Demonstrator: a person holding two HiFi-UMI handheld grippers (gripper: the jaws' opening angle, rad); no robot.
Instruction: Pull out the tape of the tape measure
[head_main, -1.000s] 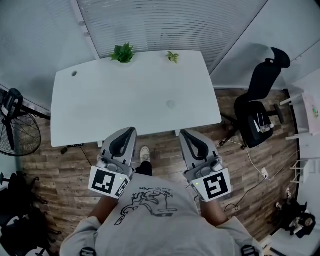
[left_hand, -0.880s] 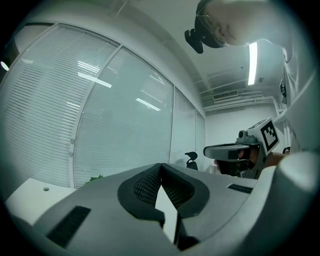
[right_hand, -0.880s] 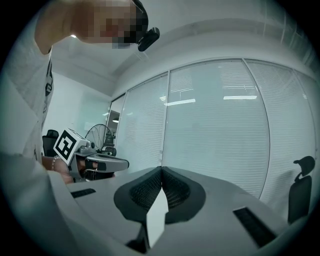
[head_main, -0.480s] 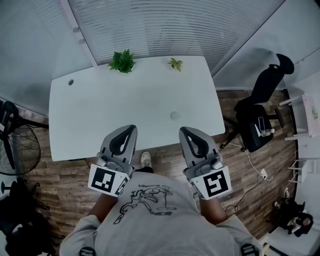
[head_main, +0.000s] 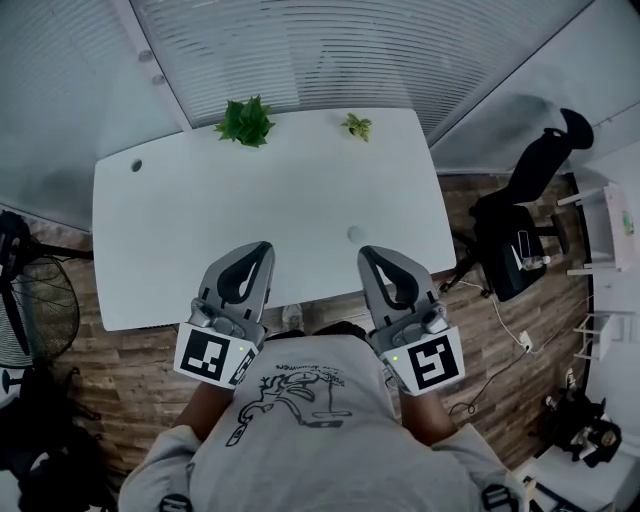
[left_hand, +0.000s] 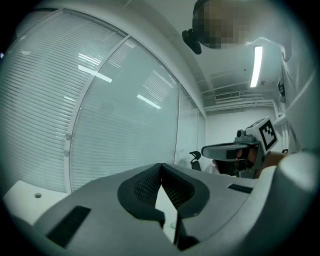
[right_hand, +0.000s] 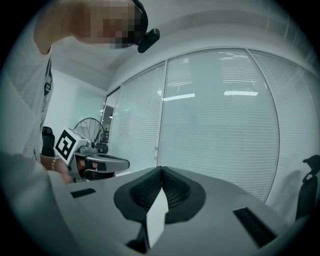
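Observation:
A small pale round object (head_main: 354, 233), too small to name for sure, lies on the white table (head_main: 200, 220) toward its right front. My left gripper (head_main: 263, 247) and right gripper (head_main: 366, 250) are held side by side, level, their tips just over the table's near edge. Both are shut, tips touching, with nothing between them. The round object is a short way beyond the right gripper's tip. In the left gripper view the shut tips of the left gripper (left_hand: 161, 165) point at the window blinds. The right gripper (right_hand: 161, 169) shows the same in its own view.
Two small potted plants (head_main: 245, 120) (head_main: 356, 126) stand at the table's far edge, and a cable hole (head_main: 136, 165) is at its far left. A black office chair (head_main: 520, 215) stands to the right, a floor fan (head_main: 30, 300) to the left. Blinds cover the curved window behind.
Both grippers have come forward together with the person: the table lies nearer, and the tips now reach over its near edge. Both stay shut.

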